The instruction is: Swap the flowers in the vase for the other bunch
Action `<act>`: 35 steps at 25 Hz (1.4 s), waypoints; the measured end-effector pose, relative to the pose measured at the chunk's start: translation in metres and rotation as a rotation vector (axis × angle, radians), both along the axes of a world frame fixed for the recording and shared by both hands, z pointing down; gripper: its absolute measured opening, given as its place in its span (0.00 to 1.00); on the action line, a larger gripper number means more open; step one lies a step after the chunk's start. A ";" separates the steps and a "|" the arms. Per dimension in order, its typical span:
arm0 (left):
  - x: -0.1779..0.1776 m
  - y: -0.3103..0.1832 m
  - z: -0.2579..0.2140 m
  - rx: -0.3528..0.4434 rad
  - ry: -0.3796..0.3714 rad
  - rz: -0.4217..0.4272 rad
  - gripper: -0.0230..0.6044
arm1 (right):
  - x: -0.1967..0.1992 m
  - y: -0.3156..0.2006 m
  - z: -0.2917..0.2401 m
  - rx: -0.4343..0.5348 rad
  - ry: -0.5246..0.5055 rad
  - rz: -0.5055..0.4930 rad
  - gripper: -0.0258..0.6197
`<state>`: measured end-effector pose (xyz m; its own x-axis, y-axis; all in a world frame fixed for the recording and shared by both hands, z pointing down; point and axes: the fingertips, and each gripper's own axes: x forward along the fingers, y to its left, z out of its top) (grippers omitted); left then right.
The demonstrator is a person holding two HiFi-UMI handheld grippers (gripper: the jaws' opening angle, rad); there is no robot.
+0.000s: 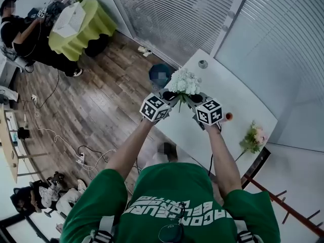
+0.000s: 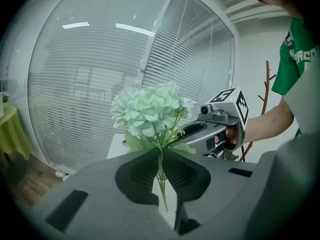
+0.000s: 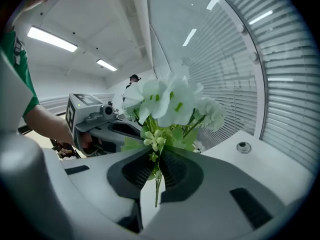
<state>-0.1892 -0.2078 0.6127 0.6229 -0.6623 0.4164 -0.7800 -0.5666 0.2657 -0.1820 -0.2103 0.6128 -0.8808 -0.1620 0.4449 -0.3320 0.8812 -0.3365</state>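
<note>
I hold one bunch of white and pale green flowers [image 1: 184,81] above the white table [image 1: 238,97]. My left gripper [image 1: 174,96] is shut on its thin green stems from the left, and my right gripper [image 1: 192,98] is shut on them from the right. In the left gripper view the stems [image 2: 161,170] run down between the closed pads [image 2: 176,166] under the blooms [image 2: 150,109]. The right gripper view shows the same grip [image 3: 156,160] below the blooms [image 3: 170,101]. A second bunch, pink and cream [image 1: 254,137], lies near the table's right edge. No vase shows in any view.
A small orange thing [image 1: 229,116] and a round grey fitting [image 1: 203,64] sit on the table. Glass walls with blinds [image 1: 177,19] stand behind it. A brown branched stand [image 1: 283,206] is at the right. A person sits by a green-clothed table [image 1: 81,27] far left.
</note>
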 end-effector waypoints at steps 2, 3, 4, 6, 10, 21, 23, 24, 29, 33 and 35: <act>0.001 0.000 0.024 -0.033 -0.009 -0.002 0.08 | 0.000 0.001 0.024 -0.034 0.003 0.005 0.09; 0.001 -0.001 0.035 -0.048 -0.010 -0.004 0.08 | 0.000 0.000 0.035 -0.049 0.006 0.006 0.09; 0.000 -0.003 0.044 -0.061 -0.011 -0.007 0.08 | 0.000 -0.003 0.044 -0.061 0.010 0.008 0.09; -0.002 -0.011 0.057 -0.085 -0.010 -0.012 0.08 | -0.003 -0.011 0.058 -0.082 0.021 0.011 0.09; -0.005 -0.020 0.086 -0.135 -0.008 -0.023 0.08 | -0.005 -0.019 0.087 -0.137 0.032 0.032 0.09; -0.004 -0.045 0.156 -0.246 -0.001 -0.063 0.07 | -0.002 -0.040 0.157 -0.247 0.072 0.069 0.09; -0.001 -0.045 0.168 -0.262 0.003 -0.070 0.07 | 0.001 -0.042 0.169 -0.267 0.079 0.073 0.09; -0.001 -0.045 0.174 -0.269 0.002 -0.073 0.07 | 0.001 -0.042 0.175 -0.276 0.078 0.075 0.09; -0.003 -0.047 0.191 -0.294 -0.011 -0.077 0.07 | -0.001 -0.045 0.194 -0.319 0.076 0.099 0.09; -0.003 -0.046 0.205 -0.320 -0.014 -0.085 0.07 | 0.001 -0.044 0.210 -0.355 0.082 0.124 0.09; -0.002 -0.046 0.206 -0.326 -0.014 -0.086 0.07 | 0.002 -0.044 0.212 -0.373 0.081 0.138 0.09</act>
<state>-0.1908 -0.2536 0.8184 0.5631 -0.5426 0.6234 -0.8262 -0.3851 0.4112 -0.1796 -0.2547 0.8244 -0.8215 -0.0908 0.5630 -0.4776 0.6491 -0.5921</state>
